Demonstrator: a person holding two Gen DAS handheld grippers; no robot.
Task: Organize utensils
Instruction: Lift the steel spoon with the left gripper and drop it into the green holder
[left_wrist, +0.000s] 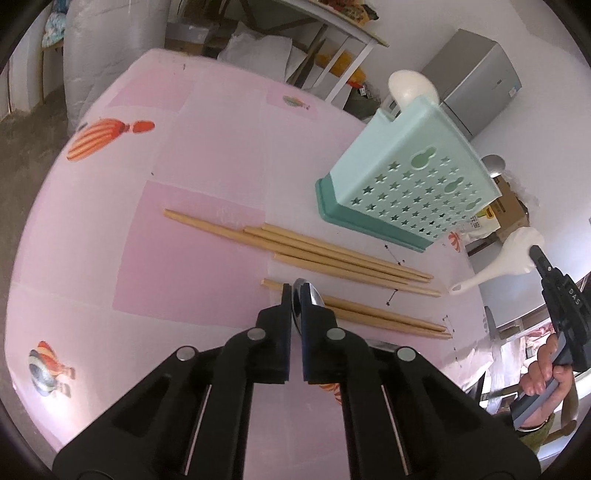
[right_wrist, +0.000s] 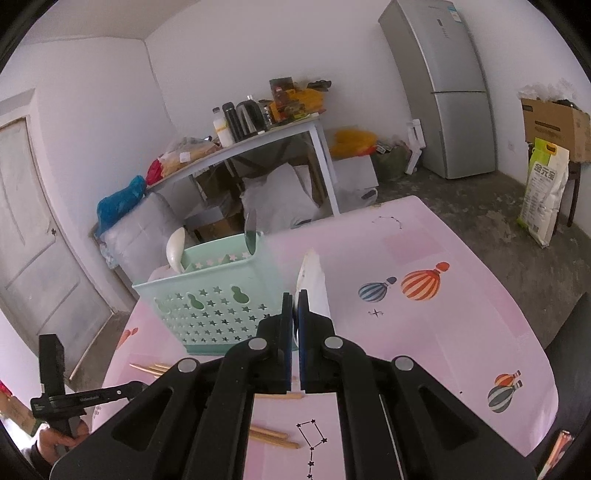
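Six chopsticks (left_wrist: 332, 258), three spoons

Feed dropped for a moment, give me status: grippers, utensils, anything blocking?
Left gripper shut on metal spoon. Right gripper shut on white spoon, near holder. Chopsticks on table. Nothing blocking.

The left wrist camera sat close above the pink counter (left_wrist: 207, 177), looking steeply down along its gripper (left_wrist: 294, 291) at the chopsticks (left_wrist: 332, 254). The right wrist camera looked out more level, over the counter toward the fridge (right_wrist: 447, 88) and door (right_wrist: 33, 236). Both views shared the green basket (left_wrist: 406, 177) and each other's gripper.
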